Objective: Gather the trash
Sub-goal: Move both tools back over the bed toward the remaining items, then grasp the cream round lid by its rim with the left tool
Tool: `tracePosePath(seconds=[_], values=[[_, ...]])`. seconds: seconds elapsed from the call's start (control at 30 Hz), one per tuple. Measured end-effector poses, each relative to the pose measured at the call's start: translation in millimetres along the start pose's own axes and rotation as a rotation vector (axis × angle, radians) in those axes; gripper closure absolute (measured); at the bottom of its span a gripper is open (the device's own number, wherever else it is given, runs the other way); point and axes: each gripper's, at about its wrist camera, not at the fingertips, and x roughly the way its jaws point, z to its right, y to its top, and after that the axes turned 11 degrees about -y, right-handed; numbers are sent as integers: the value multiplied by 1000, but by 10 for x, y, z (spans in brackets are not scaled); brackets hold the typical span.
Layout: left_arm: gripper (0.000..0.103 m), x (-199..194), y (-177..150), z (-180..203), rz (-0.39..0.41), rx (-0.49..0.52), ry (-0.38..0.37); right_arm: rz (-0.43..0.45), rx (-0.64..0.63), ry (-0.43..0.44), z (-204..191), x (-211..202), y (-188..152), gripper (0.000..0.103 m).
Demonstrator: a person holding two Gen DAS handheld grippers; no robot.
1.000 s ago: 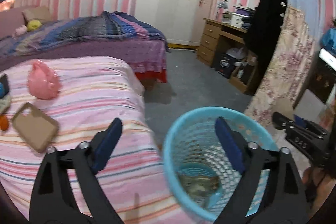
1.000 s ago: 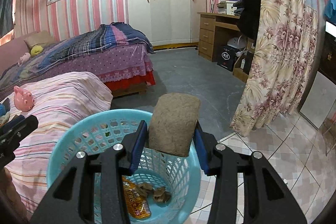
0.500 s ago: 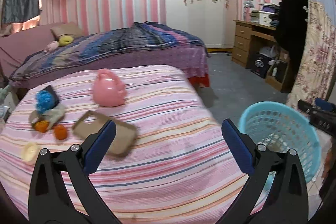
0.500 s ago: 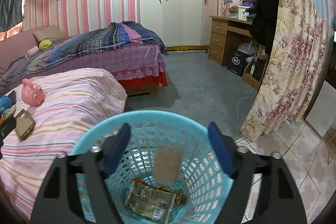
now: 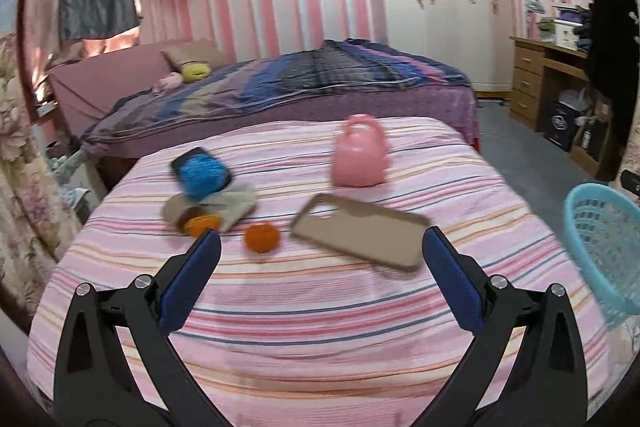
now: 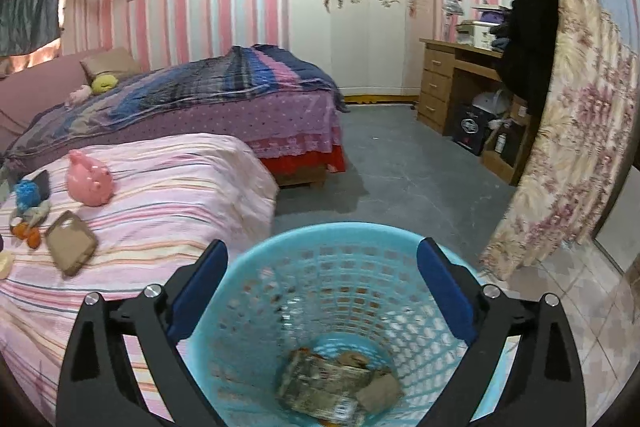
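Observation:
A light blue mesh trash basket (image 6: 340, 267) stands on the floor beside the pink striped bed (image 5: 320, 307); it also shows at the right edge of the left wrist view (image 5: 600, 243). Inside lie a wrapper (image 6: 316, 387) and a brown piece (image 6: 380, 393). My right gripper (image 6: 322, 299) is open and empty above the basket. My left gripper (image 5: 320, 281) is open and empty over the bed. On the bed lie an orange peel piece (image 5: 262, 237), more peel (image 5: 200, 225) on a beige cloth (image 5: 224, 205), a blue ball (image 5: 202, 175) and a brown phone case (image 5: 360, 231).
A pink piggy bank (image 5: 360, 153) stands on the bed. A second bed with a plaid blanket (image 6: 220, 87) lies behind. A wardrobe (image 6: 360, 7), a wooden desk (image 6: 452, 83) and a floral curtain (image 6: 568, 147) border the grey floor.
My right gripper opened and the brown piece dropped into the basket. My left gripper swung left from the basket to over the bed.

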Motion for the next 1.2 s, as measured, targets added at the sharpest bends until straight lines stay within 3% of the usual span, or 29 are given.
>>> tracePosePath(seconds=[0.13, 0.33, 0.57, 0.77, 1.2], values=[[6, 33, -68, -289, -7, -43, 33, 9, -41, 27, -270, -36, -1, 7], [6, 100, -166, -676, -29, -135, 24, 0, -82, 105, -713, -130, -21, 7], [6, 306, -311, -1045, -95, -181, 72, -28, -62, 165, -1034, -149, -104, 6], [6, 513, -417, -1286, -187, -239, 56, -45, -82, 149, -1260, -117, -173, 6], [6, 734, -503, -1566, -280, -332, 49, -52, -159, 164, -1576, -120, -264, 6]])
